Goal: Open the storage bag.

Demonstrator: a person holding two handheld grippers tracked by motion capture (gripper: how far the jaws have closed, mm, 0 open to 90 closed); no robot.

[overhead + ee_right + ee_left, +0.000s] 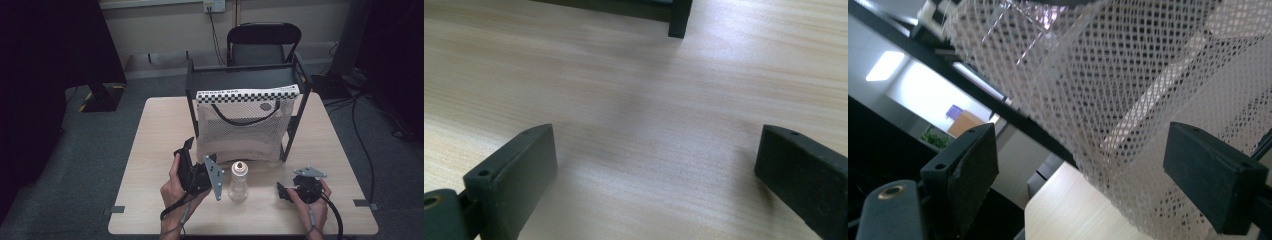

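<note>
Two tools, both spread wide, holding nothing: left tool tilted up beside mesh bag; right tool low over bare surface. Bottle upright between them.

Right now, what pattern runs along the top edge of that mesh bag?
A black-and-white checkered band tops the white mesh bag; the high view shows it best.

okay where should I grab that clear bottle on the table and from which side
Grip the bottle around its body, below the narrow neck. It stands upright, apart from the mesh bag, between both grippers. The right gripper, jaws open and low to the table, could probably come in level from the bottle's right.
</note>
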